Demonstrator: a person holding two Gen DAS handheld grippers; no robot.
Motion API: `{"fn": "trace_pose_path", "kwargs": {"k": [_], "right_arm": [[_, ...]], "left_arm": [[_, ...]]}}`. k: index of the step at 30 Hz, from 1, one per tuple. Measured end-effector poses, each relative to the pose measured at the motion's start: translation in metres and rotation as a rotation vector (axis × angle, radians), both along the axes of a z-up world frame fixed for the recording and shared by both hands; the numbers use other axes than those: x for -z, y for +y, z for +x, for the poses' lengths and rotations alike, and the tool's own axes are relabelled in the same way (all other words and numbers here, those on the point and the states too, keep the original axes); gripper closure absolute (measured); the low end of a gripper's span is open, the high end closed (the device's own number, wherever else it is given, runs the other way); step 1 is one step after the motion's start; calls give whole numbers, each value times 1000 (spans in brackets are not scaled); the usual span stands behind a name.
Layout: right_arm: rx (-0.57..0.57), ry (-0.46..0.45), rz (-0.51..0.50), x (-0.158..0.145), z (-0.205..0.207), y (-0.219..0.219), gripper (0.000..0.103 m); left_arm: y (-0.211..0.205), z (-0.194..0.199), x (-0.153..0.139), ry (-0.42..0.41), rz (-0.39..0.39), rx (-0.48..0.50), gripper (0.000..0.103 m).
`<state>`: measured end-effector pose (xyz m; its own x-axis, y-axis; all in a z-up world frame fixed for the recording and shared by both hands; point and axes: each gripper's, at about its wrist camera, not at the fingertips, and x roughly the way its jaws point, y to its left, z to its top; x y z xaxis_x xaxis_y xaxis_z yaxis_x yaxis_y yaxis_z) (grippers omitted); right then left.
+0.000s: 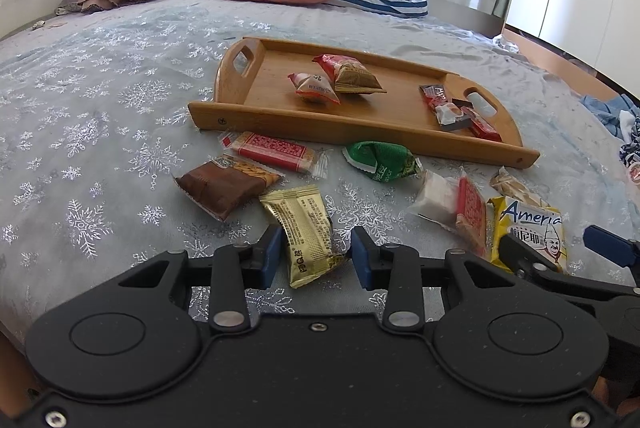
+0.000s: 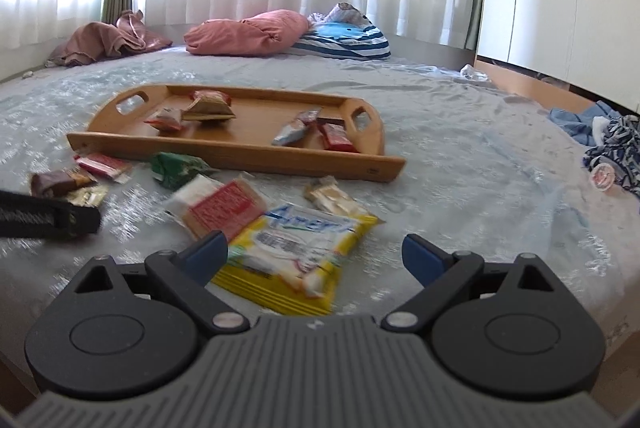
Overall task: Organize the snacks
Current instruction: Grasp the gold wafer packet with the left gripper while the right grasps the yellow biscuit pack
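Left wrist: gold snack packet (image 1: 310, 236) between left gripper (image 1: 316, 254) pads (pressed).

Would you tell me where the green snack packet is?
The green snack packet lies on the bedspread, just outside the wooden tray's near rim.

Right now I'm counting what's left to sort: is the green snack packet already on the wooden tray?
No, the green snack packet lies on the bedspread just in front of the wooden tray.

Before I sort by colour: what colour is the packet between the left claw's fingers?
Gold packet, clearest in the left wrist view.
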<state>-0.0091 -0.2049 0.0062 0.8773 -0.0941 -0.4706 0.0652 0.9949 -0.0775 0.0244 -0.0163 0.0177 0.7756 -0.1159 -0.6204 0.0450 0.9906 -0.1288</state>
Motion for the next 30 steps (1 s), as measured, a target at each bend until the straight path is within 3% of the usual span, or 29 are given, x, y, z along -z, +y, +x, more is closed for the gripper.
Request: {"fn": "trace_pose_path", "kwargs": {"k": [10, 23, 30], "right_arm": [[35, 32, 31, 10, 19, 19, 4], [94, 43, -14, 13, 10, -10, 4], [114, 42, 19, 10, 14, -14, 4]], "left_arm": [[-1, 0, 3, -8, 0, -9, 67], [1, 0, 6, -10, -21, -26, 66], [2, 0, 6, -11, -17, -26, 66]]}}
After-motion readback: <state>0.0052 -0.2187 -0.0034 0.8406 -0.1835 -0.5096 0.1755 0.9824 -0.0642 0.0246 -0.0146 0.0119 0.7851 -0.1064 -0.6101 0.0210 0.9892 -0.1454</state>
